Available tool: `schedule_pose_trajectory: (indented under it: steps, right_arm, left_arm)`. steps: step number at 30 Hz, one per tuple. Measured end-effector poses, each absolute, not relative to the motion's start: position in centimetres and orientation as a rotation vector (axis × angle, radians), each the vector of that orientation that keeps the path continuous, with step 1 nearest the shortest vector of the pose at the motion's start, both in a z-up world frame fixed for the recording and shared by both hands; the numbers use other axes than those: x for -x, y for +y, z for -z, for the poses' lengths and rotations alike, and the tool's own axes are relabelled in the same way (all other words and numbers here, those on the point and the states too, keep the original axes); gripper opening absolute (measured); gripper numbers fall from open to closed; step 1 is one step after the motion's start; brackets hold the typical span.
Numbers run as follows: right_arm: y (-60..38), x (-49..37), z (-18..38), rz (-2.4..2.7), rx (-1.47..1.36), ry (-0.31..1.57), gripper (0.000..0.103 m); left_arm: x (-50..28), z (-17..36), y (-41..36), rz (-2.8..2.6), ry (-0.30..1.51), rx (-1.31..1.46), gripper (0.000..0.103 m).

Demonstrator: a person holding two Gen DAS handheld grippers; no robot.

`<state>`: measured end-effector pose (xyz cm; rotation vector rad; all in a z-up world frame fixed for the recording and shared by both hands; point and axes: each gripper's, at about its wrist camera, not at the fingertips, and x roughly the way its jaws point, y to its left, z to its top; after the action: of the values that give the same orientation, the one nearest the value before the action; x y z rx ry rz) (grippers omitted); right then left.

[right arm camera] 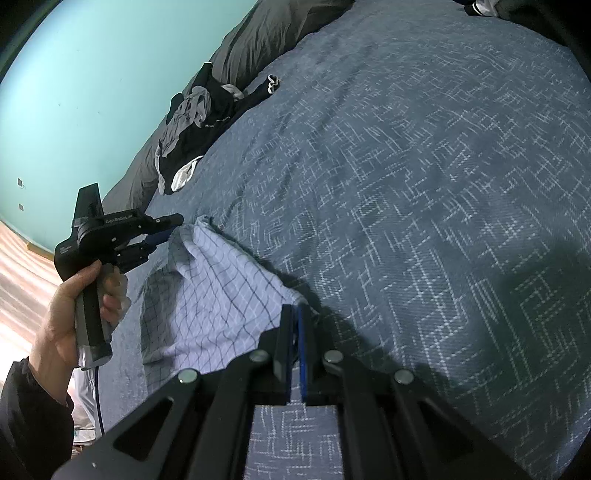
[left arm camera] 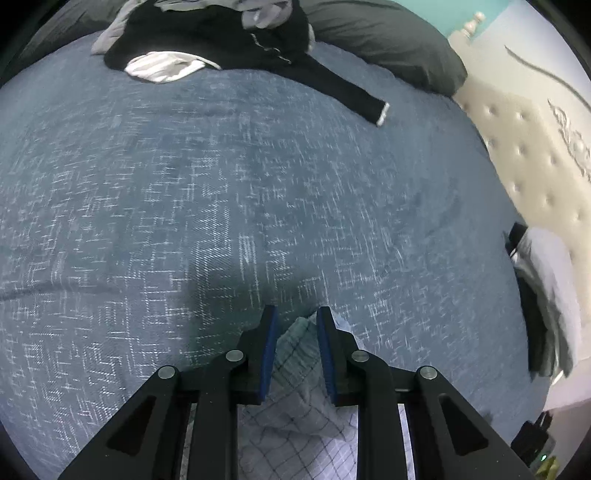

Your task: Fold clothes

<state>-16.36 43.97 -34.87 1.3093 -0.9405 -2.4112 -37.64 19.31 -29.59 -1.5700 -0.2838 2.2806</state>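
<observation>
A pale checked shirt (right arm camera: 221,295) lies bunched on the blue woven bedcover (right arm camera: 406,184). In the right wrist view, my right gripper (right arm camera: 295,308) is shut on the shirt's near corner. My left gripper (right arm camera: 173,229), held in a person's hand (right arm camera: 62,314), sits at the shirt's far raised corner. In the left wrist view my left gripper (left arm camera: 295,310) has its blue pads apart. The checked shirt (left arm camera: 299,369) shows in the gap between them, and the pads do not press on it.
A pile of black, grey and white clothes (left arm camera: 221,33) lies at the far side of the bed by a grey pillow (left arm camera: 388,44). A folded stack (left arm camera: 546,295) rests against the tufted cream headboard (left arm camera: 535,166). Beyond the bed are a teal wall (right arm camera: 92,92) and wood floor (right arm camera: 22,277).
</observation>
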Motion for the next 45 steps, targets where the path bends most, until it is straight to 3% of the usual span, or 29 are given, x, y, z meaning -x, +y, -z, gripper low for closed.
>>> schedule_pose_trajectory:
  steps: [3,5,8,19,45]
  right_arm:
    - [44.1,16.3,34.9,2.412,-1.311,-0.946,0.002]
    - [44.1,16.3,34.8,2.412,-1.312,-0.947,0.002]
    - [44.2,16.3,34.8,2.413,-1.313,-0.946,0.002]
    - [44.2,16.1,34.7,2.419,-1.311,-0.938,0.002]
    - [44.4,16.0,34.9,2.412,-1.313,-0.954,0.002]
  left_arm:
    - [37.3,29.7,19.8,-2.287,-0.236,1.574,0.02]
    - [37.0,29.6,19.9,-2.299,-0.211,1.562,0.009]
    - [36.7,29.1,19.8,-2.318,-0.189,1.538,0.004]
    - [36.9,26.3,20.9,-2.366,-0.111,1.401,0.003]
    - [37.5,30.2,20.0,-2.319,-0.091,1.526,0.005]
